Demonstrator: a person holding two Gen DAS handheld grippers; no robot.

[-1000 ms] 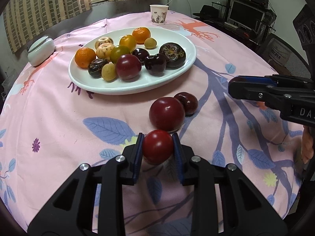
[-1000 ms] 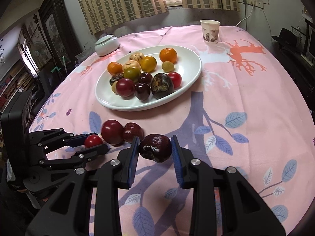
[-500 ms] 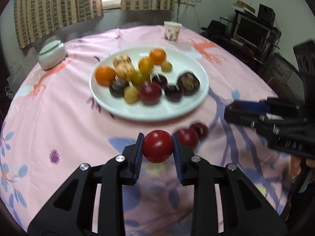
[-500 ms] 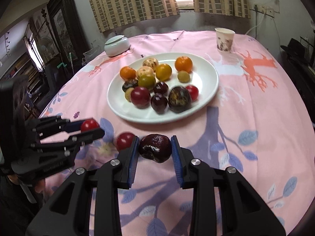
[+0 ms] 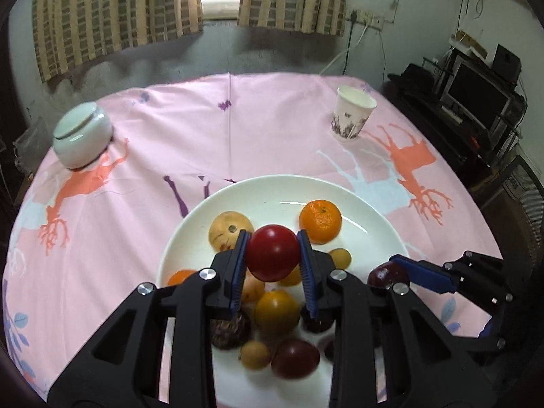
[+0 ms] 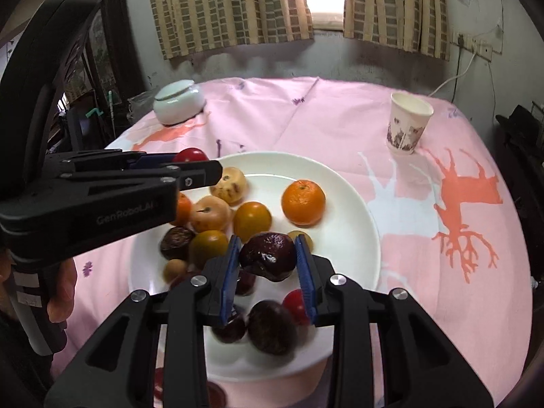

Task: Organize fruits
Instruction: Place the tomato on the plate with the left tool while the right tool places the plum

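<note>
Pink tablecloth (image 5: 272, 129), one plate (image 5: 272, 190), two claws each gripping one fruit

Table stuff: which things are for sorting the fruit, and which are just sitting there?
For the job:
- round red fruit in the left gripper
- wrinkly dark purple fruit in the right gripper
- big white plate with fruit on it
- round orange tangerine on it

Just sitting there:
- patterned paper cup
- pale green lidded jar
- pink tablecloth
</note>
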